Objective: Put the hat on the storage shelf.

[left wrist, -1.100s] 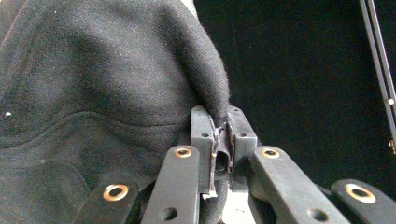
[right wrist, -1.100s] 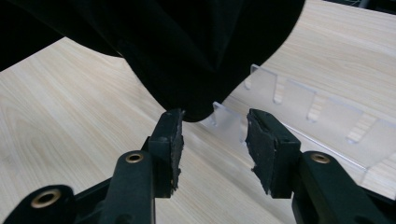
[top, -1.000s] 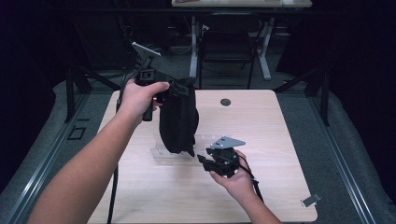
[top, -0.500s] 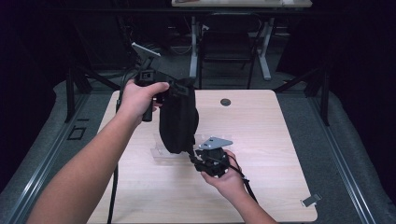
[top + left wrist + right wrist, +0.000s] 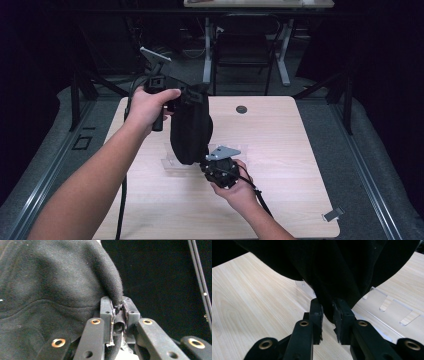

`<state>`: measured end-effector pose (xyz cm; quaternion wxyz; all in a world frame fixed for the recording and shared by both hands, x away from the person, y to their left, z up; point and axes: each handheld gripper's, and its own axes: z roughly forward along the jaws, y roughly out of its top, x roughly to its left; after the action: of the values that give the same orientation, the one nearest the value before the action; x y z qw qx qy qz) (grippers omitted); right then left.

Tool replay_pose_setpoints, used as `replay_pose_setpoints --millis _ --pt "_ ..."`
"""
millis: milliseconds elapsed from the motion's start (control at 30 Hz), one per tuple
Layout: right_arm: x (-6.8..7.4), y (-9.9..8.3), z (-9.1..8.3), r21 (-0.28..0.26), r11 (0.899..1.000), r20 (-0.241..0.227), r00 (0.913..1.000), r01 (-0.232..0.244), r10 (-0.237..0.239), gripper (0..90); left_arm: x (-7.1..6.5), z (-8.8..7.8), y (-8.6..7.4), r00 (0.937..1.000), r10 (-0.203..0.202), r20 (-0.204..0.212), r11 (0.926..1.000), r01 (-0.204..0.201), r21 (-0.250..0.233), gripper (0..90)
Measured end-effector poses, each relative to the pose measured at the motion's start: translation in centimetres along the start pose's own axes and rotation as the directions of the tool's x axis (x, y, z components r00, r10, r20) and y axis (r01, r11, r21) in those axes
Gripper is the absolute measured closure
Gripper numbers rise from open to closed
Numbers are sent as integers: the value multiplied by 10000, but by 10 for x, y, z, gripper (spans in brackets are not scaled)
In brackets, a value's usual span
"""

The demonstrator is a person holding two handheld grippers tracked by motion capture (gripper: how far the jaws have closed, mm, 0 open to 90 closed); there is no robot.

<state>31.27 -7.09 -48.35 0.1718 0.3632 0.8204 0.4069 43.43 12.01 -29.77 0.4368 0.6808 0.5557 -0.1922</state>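
Wood-grain table (image 5: 280, 135) under a dark room, clear tray (image 5: 172, 162) flat on it. Left gripper (image 5: 187, 97) pinches the black bag (image 5: 190, 130) aloft; right gripper (image 5: 206, 162), jaws just closing, nips its bottom.

A black cloth pouch (image 5: 190, 130) hangs upright above the wooden table, its lower corner drooping.

The cloth bag (image 5: 190, 127) is black all over, a matte, slightly fuzzy black with a few pale specks of lint and a raised seam line in the left gripper view. The worktop (image 5: 280, 145) is pale wood with fine straight grain and a small dark round spot near its far edge. A clear, colourless plastic tray (image 5: 387, 312) lies on it. Both tools, left tool (image 5: 119, 315) and right tool (image 5: 329, 312), are black with brass-coloured rivets; the right one bears a grey plate.
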Motion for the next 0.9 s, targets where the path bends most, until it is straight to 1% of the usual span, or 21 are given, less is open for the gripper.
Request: replay_pose_setpoints --millis 67,100,233,300,433,500,567,600,733,767,833,900 --pt "1 -1 0 -68 10000 14 10000 1 -1 783 -1 0 0 10000 -46 63 10000 46 -10 788" --pt "2 -1 0 -39 10000 105 9999 30 -29 784 -1 0 0 9999 -40 107 10000 40 -11 775" --pt "3 -2 1 -119 9998 97 9999 133 -131 788 -1 0 0 9994 -4 357 10000 4 19 751" --pt "4 -2 1 -140 9997 132 9998 177 -175 791 -1 0 -1 9993 6 366 10000 -6 11 748" --pt "6 -3 0 -152 9990 372 9984 427 -421 802 -2 -1 -1 9992 -33 411 10000 35 -32 743" --pt "6 -4 1 -184 9989 305 9987 426 -420 803 -2 -2 -1 9991 21 429 10000 -20 -14 741" --pt "6 -4 0 -182 9989 340 9985 441 -434 803 -2 -4 -1 9990 3 449 10000 -1 -38 736" --pt "6 -5 1 -265 9990 312 9989 356 -348 803 -2 -5 -1 9988 -58 484 10000 61 -58 732" --pt "5 -7 0 -275 9991 301 9990 329 -321 804 0 -11 -1 9987 -57 497 9998 66 -174 724" --pt "4 -7 -1 -102 9990 319 9986 428 -425 805 1 -12 -1 9988 -66 494 9998 76 -209 723" --pt "4 -9 0 -206 9994 311 9992 275 -269 807 2 -16 -1 9987 -64 496 9996 78 -277 720" --pt "4 -10 0 -211 9995 336 9992 222 -215 810 3 -19 -1 9988 -71 489 9995 86 -308 720"
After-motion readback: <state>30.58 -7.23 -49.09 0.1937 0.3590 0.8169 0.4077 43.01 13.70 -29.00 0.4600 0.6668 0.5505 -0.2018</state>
